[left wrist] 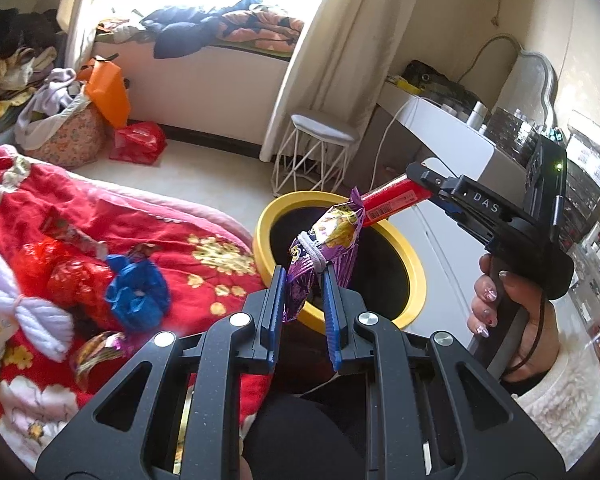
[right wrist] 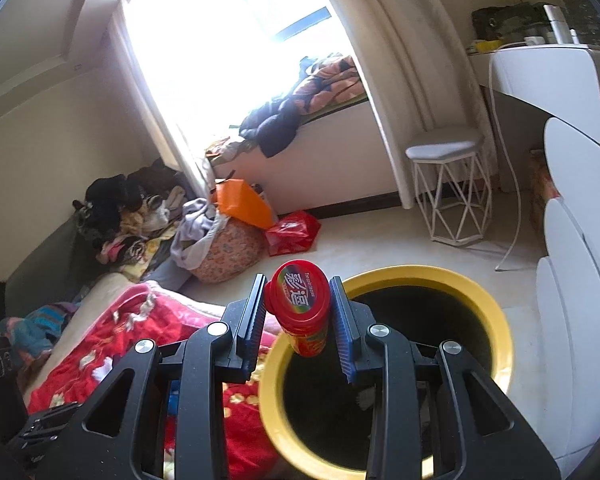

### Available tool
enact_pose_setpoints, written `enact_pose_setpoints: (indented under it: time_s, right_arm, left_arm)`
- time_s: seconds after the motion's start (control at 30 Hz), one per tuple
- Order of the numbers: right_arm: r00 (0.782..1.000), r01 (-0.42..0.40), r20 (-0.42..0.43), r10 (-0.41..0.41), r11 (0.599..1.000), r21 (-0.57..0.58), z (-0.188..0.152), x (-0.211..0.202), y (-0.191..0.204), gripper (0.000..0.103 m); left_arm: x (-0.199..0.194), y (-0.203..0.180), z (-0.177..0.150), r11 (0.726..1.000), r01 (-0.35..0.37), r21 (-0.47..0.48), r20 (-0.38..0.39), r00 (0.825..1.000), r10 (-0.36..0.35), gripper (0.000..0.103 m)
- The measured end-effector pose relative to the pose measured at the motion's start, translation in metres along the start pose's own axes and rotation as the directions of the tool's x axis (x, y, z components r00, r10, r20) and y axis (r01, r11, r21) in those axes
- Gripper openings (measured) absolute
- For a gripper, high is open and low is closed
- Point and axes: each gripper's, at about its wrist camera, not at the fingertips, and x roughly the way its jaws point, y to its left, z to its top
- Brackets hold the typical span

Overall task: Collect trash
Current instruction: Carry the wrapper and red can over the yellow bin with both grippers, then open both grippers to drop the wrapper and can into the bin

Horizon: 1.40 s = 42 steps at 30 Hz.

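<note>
the left gripper (left wrist: 304, 280) is pinching a purple snack wrapper (left wrist: 328, 240) over the near rim of the yellow-rimmed bin (left wrist: 416, 268), while the right gripper (right wrist: 298, 300) is clamping a red tube (right wrist: 300, 304), its long axis tilting down toward the bin's mouth. more wrappers are lying on the red blanket (left wrist: 204, 232) on the bed, in a cluttered bedroom.

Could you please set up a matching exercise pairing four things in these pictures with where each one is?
Things:
1. purple snack bag
2. red tube
3. blue wrapper
4. red plastic bag

Places:
A. lying on the red blanket
B. on the floor near the window seat
C. clamped in the left gripper
D. clamped in the right gripper

Pairs: 1-C, 2-D, 3-A, 4-B
</note>
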Motion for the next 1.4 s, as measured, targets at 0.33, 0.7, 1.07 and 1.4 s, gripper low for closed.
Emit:
enact_pose_setpoints:
  time_s: [0.33,0.7,1.07,1.4]
  right_arm:
    - [0.998,0.069,-0.008,-0.069,0.997,0.04,-0.004,-0.001,-0.028,0.03]
    - [0.993,0.113,-0.037,-0.11,0.991,0.075,-0.008,0.003,-0.044,0.03]
    - [0.991,0.12,-0.072,-0.113,0.987,0.109,-0.013,0.011,-0.057,0.03]
    - [0.993,0.072,-0.105,-0.056,0.985,0.155,-0.014,0.019,-0.068,0.032]
  left_arm:
    - [0.029,-0.015,0.004,1.0,-0.005,0.022,-0.045,0.999,0.006,0.013]
    - [0.061,-0.029,0.004,0.998,-0.016,0.054,-0.098,0.995,0.022,0.013]
    - [0.101,-0.038,0.0,0.998,-0.014,0.064,-0.18,0.983,0.026,0.014]
    - [0.126,-0.044,0.009,0.998,-0.028,0.063,-0.214,0.976,0.041,0.035]
